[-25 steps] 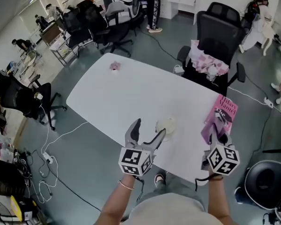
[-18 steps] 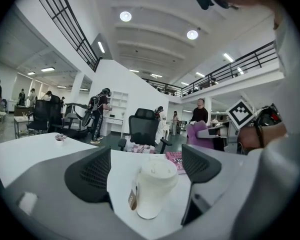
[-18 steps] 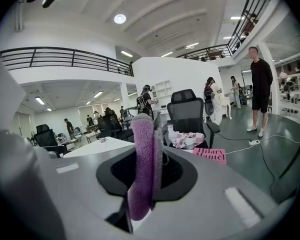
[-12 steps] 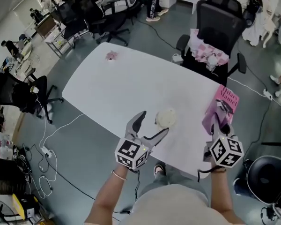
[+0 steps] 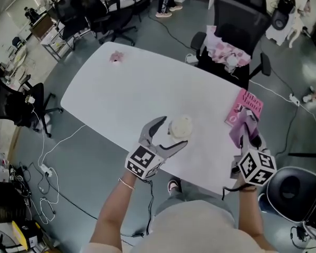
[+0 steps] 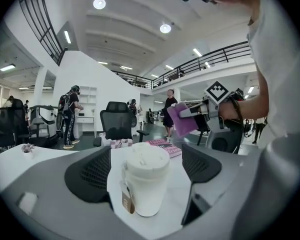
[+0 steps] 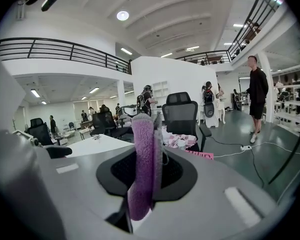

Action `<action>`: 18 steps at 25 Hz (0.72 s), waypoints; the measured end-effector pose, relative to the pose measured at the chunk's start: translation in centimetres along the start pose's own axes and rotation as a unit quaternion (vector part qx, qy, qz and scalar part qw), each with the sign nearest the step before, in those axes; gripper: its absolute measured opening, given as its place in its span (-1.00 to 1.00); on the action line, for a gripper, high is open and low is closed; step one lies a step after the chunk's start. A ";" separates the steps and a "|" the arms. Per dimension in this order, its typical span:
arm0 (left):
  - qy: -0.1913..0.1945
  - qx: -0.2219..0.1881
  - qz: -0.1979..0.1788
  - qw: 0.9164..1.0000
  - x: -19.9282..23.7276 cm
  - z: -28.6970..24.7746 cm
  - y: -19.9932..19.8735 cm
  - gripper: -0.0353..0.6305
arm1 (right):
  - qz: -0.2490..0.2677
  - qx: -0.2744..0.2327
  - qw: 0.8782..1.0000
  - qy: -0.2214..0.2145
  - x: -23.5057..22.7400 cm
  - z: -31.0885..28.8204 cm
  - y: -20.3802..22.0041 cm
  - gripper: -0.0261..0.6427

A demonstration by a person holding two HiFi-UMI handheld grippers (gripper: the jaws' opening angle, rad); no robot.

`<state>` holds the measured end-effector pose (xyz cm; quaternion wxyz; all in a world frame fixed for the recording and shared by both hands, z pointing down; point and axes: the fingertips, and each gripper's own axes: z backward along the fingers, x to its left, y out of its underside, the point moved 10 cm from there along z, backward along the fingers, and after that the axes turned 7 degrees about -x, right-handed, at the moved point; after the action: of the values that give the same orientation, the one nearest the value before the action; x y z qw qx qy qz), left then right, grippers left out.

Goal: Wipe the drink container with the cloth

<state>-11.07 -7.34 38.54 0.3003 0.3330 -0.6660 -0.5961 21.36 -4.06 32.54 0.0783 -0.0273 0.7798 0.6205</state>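
Note:
A white lidded drink cup [image 5: 180,126] [image 6: 146,177] with a small brown tag stands upright on the white table [image 5: 116,99] near its front edge. My left gripper [image 5: 169,135] [image 6: 146,176] is open, one jaw on each side of the cup, not squeezing it. A purple cloth [image 5: 243,126] [image 7: 143,166] hangs folded between the jaws of my right gripper [image 5: 247,133] [image 7: 146,176], which is shut on it. It hovers above the table's right end, well right of the cup.
A pink book [image 5: 243,108] lies under the right gripper at the table's right edge. A small pink thing [image 5: 116,57] sits at the far left corner. A black office chair [image 5: 235,28] with patterned fabric stands behind the table. Cables run across the floor.
The left gripper has moved forward so that the cup now stands between its open jaws. The right gripper holds the cloth much as before.

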 end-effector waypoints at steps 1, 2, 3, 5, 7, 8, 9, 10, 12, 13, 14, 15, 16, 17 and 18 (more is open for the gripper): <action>0.003 0.005 -0.004 1.000 0.1 -0.2 0.3 0.44 | -0.001 0.000 1.000 0.002 -0.2 0.0 -0.1 -0.72; 0.005 0.009 -0.007 1.000 0.2 -0.3 0.5 0.44 | -0.003 0.000 1.000 0.003 -0.3 0.1 -0.1 -0.72; 0.006 0.014 -0.009 1.000 0.2 -0.4 0.7 0.44 | -0.004 0.000 1.000 0.004 -0.3 0.1 -0.2 -0.72; 0.007 0.023 -0.007 1.000 0.3 -0.6 1.2 0.44 | -0.004 0.000 1.000 0.004 -0.3 0.2 -0.4 -0.72; 0.007 0.028 -0.002 1.000 0.4 -0.7 1.7 0.44 | -0.004 0.002 1.000 0.000 -0.2 0.1 -0.3 -0.72; 0.008 0.030 0.000 1.000 0.4 -0.8 1.9 0.44 | -0.004 0.003 1.000 -0.003 -0.2 0.1 -0.3 -0.72; 0.009 0.032 0.002 0.999 0.4 -1.0 2.0 0.44 | -0.004 0.004 1.000 -0.005 -0.2 0.0 -0.2 -0.72; 0.010 0.032 0.002 0.999 0.5 -1.1 2.1 0.44 | -0.005 0.005 1.000 -0.008 -0.2 0.0 -0.2 -0.72; 0.014 0.034 -0.002 0.999 0.4 -1.3 2.1 0.42 | -0.006 0.007 1.000 -0.013 -0.2 -0.1 -0.2 -0.72; 0.015 0.036 -0.004 0.999 0.5 -1.4 2.3 0.39 | -0.006 0.008 1.000 -0.015 -0.1 -0.1 -0.2 -0.72; 0.015 0.039 -0.004 0.999 0.5 -1.5 2.5 0.38 | -0.008 0.008 1.000 -0.017 -0.1 -0.1 -0.1 -0.72; 0.016 0.041 -0.004 0.999 0.6 -1.4 2.6 0.37 | -0.009 0.007 1.000 -0.018 0.0 -0.2 -0.1 -0.72; 0.017 0.042 -0.003 0.999 0.6 -1.4 2.7 0.37 | -0.012 0.005 1.000 -0.020 0.1 -0.3 -0.1 -0.72; 0.020 0.040 -0.003 0.999 0.7 -1.4 2.6 0.36 | -0.015 0.003 1.000 -0.022 0.3 -0.3 -0.1 -0.72; 0.024 0.038 -0.004 0.999 0.7 -1.4 2.5 0.35 | -0.019 0.000 1.000 -0.023 0.4 -0.4 -0.1 -0.72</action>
<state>-10.56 -8.60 41.13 0.3010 0.3617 -0.6792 -0.5633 20.98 -4.46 32.51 0.1078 -0.0275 0.7775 0.6190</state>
